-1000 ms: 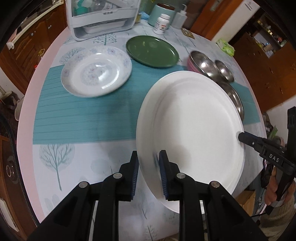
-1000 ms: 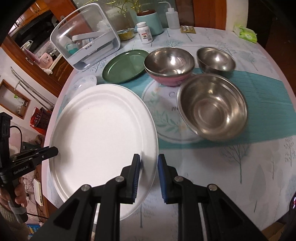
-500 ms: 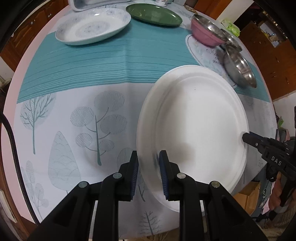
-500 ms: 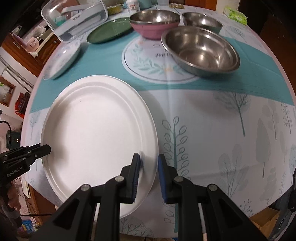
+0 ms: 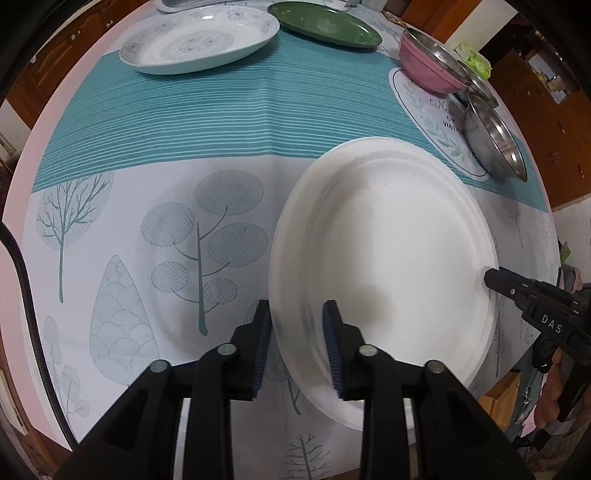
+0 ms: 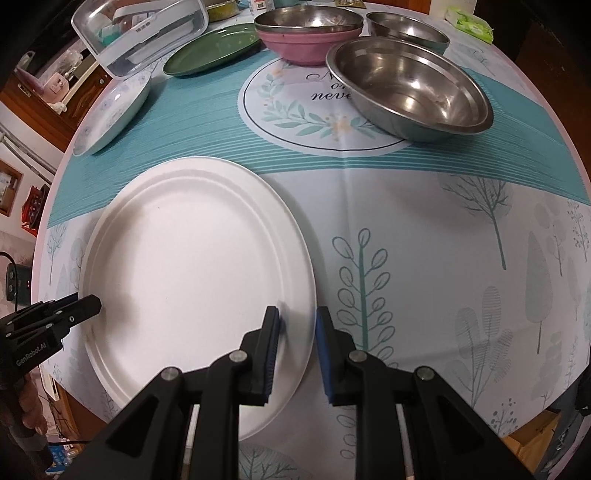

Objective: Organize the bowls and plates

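White plate [image 5: 388,240] flat on tablecloth [image 5: 184,122]; only right view shows clear container [image 6: 140,33]

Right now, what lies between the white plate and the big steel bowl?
Only bare tablecloth separates the white plate from the steel bowl; the right wrist view shows it.

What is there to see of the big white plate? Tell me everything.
The white plate is large, oval-looking and plain matte, like moulded paper pulp, with a stepped raised rim. It is empty and clean. It lies face up, seemingly flat on the tree-print tablecloth near the table's front edge, apart from the other dishes. The right gripper pinches its rim on one side. The left gripper straddles the opposite rim, its jaws having just been opening, pads not pressing.
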The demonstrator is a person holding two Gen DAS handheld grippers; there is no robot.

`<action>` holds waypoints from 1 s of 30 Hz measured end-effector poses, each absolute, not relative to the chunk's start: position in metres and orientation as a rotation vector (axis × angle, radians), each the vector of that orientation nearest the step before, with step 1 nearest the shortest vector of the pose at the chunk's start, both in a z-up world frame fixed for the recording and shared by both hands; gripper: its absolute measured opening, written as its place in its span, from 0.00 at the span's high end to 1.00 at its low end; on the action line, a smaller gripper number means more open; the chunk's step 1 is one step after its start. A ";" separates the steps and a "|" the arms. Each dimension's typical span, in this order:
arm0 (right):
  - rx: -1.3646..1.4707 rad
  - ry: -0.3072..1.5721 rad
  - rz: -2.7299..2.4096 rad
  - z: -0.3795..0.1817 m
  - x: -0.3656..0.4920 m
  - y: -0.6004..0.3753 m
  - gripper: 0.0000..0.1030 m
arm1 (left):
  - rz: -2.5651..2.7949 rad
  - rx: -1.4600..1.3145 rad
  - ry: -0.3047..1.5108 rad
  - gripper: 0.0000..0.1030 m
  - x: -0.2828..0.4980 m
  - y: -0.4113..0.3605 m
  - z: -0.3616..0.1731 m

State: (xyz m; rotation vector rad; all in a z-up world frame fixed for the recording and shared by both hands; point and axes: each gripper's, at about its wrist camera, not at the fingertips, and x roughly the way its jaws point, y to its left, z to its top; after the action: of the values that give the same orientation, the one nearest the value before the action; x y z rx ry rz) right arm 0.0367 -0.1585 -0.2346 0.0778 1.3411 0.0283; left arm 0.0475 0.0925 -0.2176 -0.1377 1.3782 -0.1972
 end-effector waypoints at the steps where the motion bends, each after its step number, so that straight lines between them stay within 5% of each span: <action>1: 0.073 1.342 0.027 -0.235 0.037 -0.158 0.80 | -0.195 -0.135 1.374 0.68 0.047 0.093 -0.217; 5: 0.056 1.348 0.021 -0.235 0.040 -0.157 0.79 | -0.187 -0.113 1.353 0.62 0.048 0.091 -0.215; 7: 0.047 1.352 0.016 -0.235 0.040 -0.155 0.77 | -0.184 -0.120 1.351 0.48 0.047 0.094 -0.214; 9: 0.045 1.357 0.011 -0.236 0.041 -0.155 0.73 | -0.177 -0.139 1.343 0.43 0.047 0.097 -0.212; 21: 0.024 1.312 0.019 -0.208 0.041 -0.155 0.73 | -0.088 -0.118 1.249 0.33 0.044 0.122 -0.179; 30: 0.020 1.202 0.114 -0.134 0.052 -0.136 0.73 | -0.040 -0.155 1.010 0.26 0.046 0.148 -0.094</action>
State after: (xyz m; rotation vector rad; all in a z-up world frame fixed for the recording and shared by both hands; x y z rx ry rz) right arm 0.0521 -0.1364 -0.1337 0.0198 1.2020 0.1140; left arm 0.0459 0.1484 -0.0935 -0.1547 1.0099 -0.0399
